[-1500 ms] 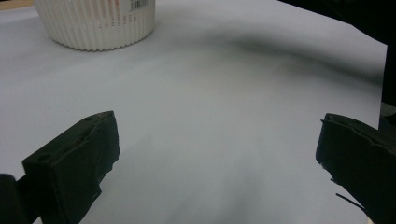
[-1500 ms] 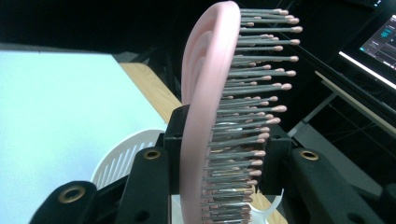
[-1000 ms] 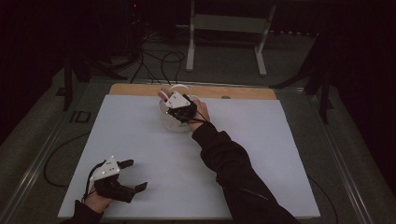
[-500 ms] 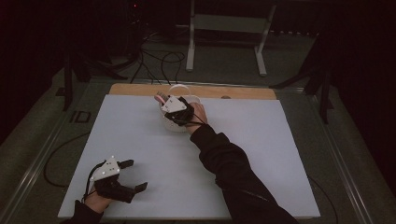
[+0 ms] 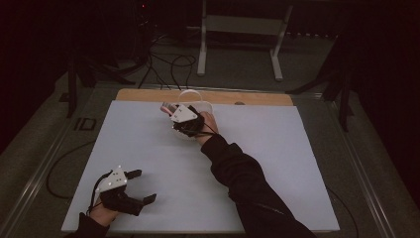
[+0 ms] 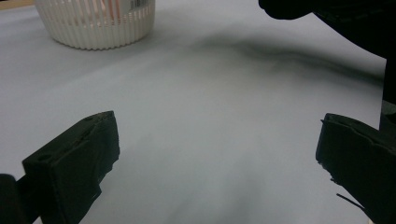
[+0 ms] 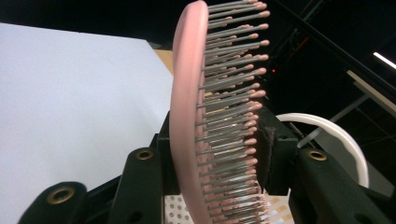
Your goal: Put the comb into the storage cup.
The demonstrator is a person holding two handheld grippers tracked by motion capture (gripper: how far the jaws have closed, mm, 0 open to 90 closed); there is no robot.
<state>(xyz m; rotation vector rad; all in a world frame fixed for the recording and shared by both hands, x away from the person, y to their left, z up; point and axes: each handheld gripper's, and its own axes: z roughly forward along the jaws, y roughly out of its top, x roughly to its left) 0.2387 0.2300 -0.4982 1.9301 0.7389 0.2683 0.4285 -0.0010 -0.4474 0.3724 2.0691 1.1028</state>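
Note:
A pink hairbrush (image 7: pixel 189 116) with metal bristles stands upright between the jaws of my right gripper (image 7: pixel 219 158). The jaws have just been opening a little, but the pads still touch the brush's back and bristles. In the high view my right gripper (image 5: pixel 171 110) hovers at the left side of a white ribbed basket (image 5: pixel 203 105) near the table's far edge, with the hairbrush (image 5: pixel 167 106) sticking out to the left. My left gripper (image 5: pixel 142 186) rests open near the front left corner with nothing between its jaws; its own view shows the left gripper (image 6: pixel 215 154) over bare white surface.
The white table cover (image 5: pixel 277 158) spreads wide around both hands. The basket (image 6: pixel 93 23) holds some items seen through its slats. Its arched handle (image 7: pixel 327 128) rises behind the right jaws. A wooden strip (image 5: pixel 148 95) runs along the far edge; a metal stand (image 5: pixel 237 29) stands beyond.
The right gripper has drifted slightly left at the basket with the hairbrush still in it. The left gripper has stayed in place.

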